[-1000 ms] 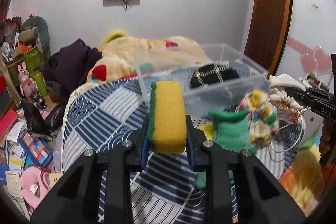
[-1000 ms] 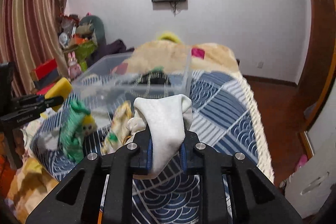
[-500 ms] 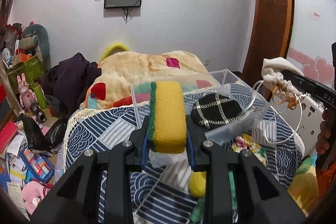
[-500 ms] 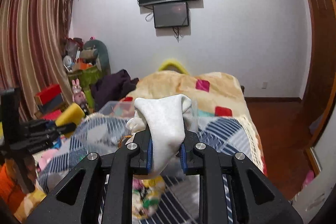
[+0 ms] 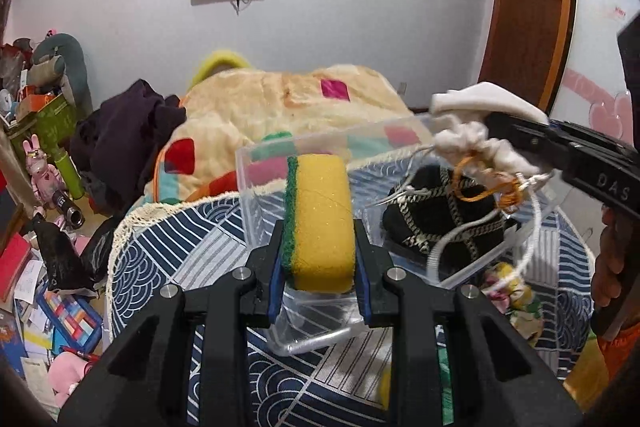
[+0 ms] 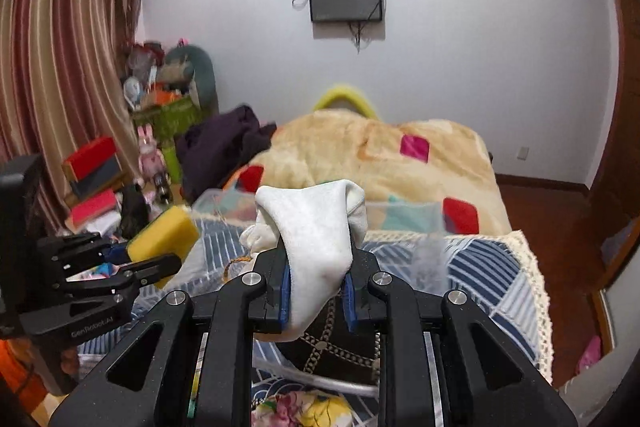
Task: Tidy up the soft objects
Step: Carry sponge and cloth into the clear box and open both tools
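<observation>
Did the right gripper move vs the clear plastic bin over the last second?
Yes. The right gripper, shut on the white cloth pouch, has risen from beside the clear plastic bin to above it.

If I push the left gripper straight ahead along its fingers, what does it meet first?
Probably the near wall of the clear plastic bin, which stands just beyond the yellow sponge held by the left gripper. Depth is uncertain; the sponge may pass over the rim.
</observation>
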### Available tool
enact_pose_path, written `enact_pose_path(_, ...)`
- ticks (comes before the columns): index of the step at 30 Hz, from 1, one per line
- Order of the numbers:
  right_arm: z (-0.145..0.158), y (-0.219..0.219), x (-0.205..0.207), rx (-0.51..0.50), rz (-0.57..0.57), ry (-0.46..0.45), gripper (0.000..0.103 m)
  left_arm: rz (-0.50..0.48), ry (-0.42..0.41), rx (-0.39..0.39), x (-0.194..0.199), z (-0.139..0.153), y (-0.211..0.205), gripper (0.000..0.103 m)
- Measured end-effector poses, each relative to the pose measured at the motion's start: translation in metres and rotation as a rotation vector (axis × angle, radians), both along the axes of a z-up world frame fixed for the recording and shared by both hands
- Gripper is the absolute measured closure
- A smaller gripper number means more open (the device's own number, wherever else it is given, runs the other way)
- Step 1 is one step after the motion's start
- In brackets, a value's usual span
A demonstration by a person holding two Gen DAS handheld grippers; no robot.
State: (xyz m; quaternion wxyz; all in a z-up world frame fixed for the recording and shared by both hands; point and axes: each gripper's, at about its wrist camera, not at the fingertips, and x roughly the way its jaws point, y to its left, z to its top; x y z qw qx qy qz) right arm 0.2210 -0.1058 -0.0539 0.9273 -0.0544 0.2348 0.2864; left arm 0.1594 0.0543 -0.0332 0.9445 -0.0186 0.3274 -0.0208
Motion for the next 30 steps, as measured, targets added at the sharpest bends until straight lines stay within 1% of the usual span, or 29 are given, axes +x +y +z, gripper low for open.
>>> enact_pose_path(2,-0.006,0.008,0.006,-0.039,0.013,0.023,0.085,0.003,0.022,0.018,0.007,-0.007,-0.001,0.074)
enact_pose_path(5,-0.017,0.019,0.012,-0.090,0.043,0.068,0.085,0.002,0.051,0.020,0.014,-0.014,-0.002,0.074)
enact_pose_path(7,-0.023,0.025,0.015,-0.119,0.060,0.090,0.085,-0.004,0.059,0.022,0.017,-0.016,-0.005,0.074)
enact_pose_path(11,-0.032,0.034,0.017,-0.172,0.096,0.121,0.084,-0.019,0.063,0.055,0.016,-0.018,-0.012,0.073)
enact_pose_path(13,-0.034,0.034,0.016,-0.183,0.106,0.134,0.083,-0.013,0.056,0.066,0.015,-0.017,-0.013,0.068)
enact_pose_path(14,-0.033,0.035,0.017,-0.187,0.107,0.137,0.082,-0.013,0.056,0.062,0.014,-0.016,-0.012,0.062)
enact_pose_path(16,-0.034,0.033,0.017,-0.190,0.113,0.145,0.081,-0.025,0.062,0.040,0.013,-0.015,-0.012,0.057)
enact_pose_path(17,-0.033,0.031,0.016,-0.192,0.112,0.148,0.079,-0.026,0.062,0.039,0.011,-0.014,-0.012,0.051)
enact_pose_path(18,-0.033,0.028,0.016,-0.193,0.111,0.150,0.076,-0.020,0.054,0.050,0.008,-0.012,-0.014,0.043)
enact_pose_path(19,-0.031,0.026,0.015,-0.188,0.109,0.149,0.074,-0.018,0.042,0.058,0.005,-0.010,-0.015,0.042)
enact_pose_path(21,-0.027,0.020,0.013,-0.171,0.107,0.144,0.065,-0.025,0.028,0.075,-0.002,-0.008,-0.018,0.042)
enact_pose_path(22,-0.025,0.016,0.011,-0.159,0.105,0.138,0.062,-0.027,0.020,0.077,-0.006,-0.006,-0.018,0.042)
enact_pose_path(23,-0.021,0.011,0.009,-0.143,0.103,0.131,0.057,-0.029,0.016,0.074,-0.010,-0.004,-0.018,0.041)
enact_pose_path(24,-0.018,0.008,0.007,-0.128,0.100,0.125,0.053,-0.029,0.014,0.072,-0.012,-0.002,-0.018,0.037)
enact_pose_path(25,-0.013,0.002,0.004,-0.107,0.096,0.115,0.051,-0.022,0.006,0.065,-0.017,0.001,-0.017,0.033)
enact_pose_path(26,-0.009,-0.002,0.001,-0.095,0.092,0.107,0.048,-0.013,-0.004,0.059,-0.020,0.004,-0.016,0.026)
enact_pose_path(27,-0.005,-0.006,-0.002,-0.082,0.086,0.094,0.045,-0.004,-0.021,0.048,-0.026,0.008,-0.015,0.022)
enact_pose_path(28,-0.001,-0.010,-0.006,-0.070,0.081,0.079,0.043,-0.002,-0.033,0.040,-0.030,0.010,-0.014,0.021)
enact_pose_path(30,0.007,-0.018,-0.015,-0.051,0.075,0.045,0.035,0.003,-0.055,0.019,-0.040,0.016,-0.013,0.017)
